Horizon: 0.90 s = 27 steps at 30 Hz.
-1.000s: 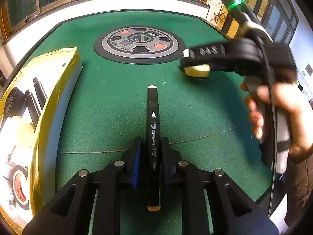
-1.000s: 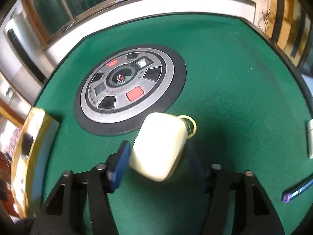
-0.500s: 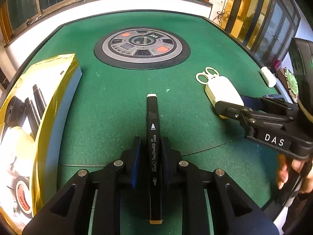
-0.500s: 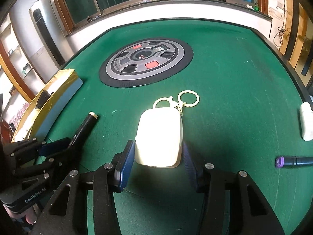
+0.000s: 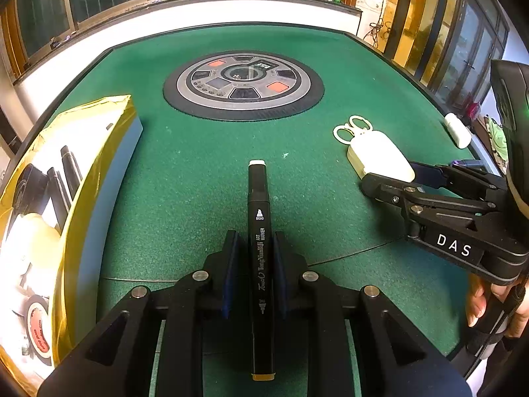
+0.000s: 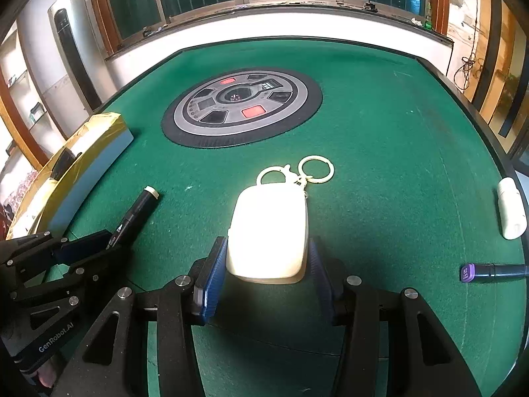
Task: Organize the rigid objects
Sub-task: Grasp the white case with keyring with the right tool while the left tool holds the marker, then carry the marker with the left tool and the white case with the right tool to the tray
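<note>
The left gripper has its fingers drawn narrow, clamped on the barrel of a black art marker. The marker runs straight out ahead between the blue pads; its pale cap end points up the bench and its yellow-tipped end sits back toward the camera. In the right wrist view the same marker angles out of the left gripper at the lower left.

The right gripper holds its fingers at a middling width, pressed against both sides of a cream case. Two pale key rings are attached at the case's far end and lie on the felt. From the left wrist view the case sits at the tip of the right gripper, with a hand gripping the handle at the frame's edge.

Both grippers are over a green felt bench. A round grey control panel is set in its middle. A gold-edged box rests along the left edge, holding dark markers and a roll of tape. Near the right edge lie a small white case and a purple-capped marker, well apart from the grippers.
</note>
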Each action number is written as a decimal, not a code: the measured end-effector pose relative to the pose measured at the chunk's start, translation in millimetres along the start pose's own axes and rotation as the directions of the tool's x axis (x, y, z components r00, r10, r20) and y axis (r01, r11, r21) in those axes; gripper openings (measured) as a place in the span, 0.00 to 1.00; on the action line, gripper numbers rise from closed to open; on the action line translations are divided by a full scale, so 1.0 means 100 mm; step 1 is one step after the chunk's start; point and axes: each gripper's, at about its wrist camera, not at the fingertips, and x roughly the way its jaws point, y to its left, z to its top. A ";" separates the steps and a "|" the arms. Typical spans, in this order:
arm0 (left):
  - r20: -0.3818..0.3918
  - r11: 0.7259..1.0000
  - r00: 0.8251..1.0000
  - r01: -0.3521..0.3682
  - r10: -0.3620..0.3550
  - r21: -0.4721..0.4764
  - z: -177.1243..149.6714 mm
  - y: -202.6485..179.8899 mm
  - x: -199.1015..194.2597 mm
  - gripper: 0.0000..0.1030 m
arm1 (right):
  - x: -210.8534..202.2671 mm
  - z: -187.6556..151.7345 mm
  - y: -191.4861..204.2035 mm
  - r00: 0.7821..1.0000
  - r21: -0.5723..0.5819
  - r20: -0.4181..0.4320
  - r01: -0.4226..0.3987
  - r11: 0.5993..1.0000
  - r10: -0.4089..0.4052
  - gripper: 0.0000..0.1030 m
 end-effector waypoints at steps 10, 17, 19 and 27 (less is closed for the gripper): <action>0.013 1.000 1.000 -0.004 0.004 -0.023 -0.02 0.03 -0.01 0.12 | 0.00 0.00 0.01 1.000 0.005 -0.002 0.006 1.000 -0.006 0.42; 0.048 0.996 0.997 0.056 -0.053 -0.074 -0.02 0.18 -0.23 0.12 | -0.16 0.08 0.08 0.996 0.015 0.027 -0.080 0.997 0.080 0.42; 0.068 0.993 0.995 0.073 -0.067 -0.095 0.00 0.25 -0.33 0.12 | -0.23 0.13 0.16 0.994 0.001 0.045 -0.100 0.995 0.100 0.42; 0.123 0.982 0.989 0.096 -0.077 -0.161 0.01 0.60 -0.71 0.12 | -0.47 0.33 0.61 0.977 -0.087 0.091 -0.188 0.978 0.195 0.42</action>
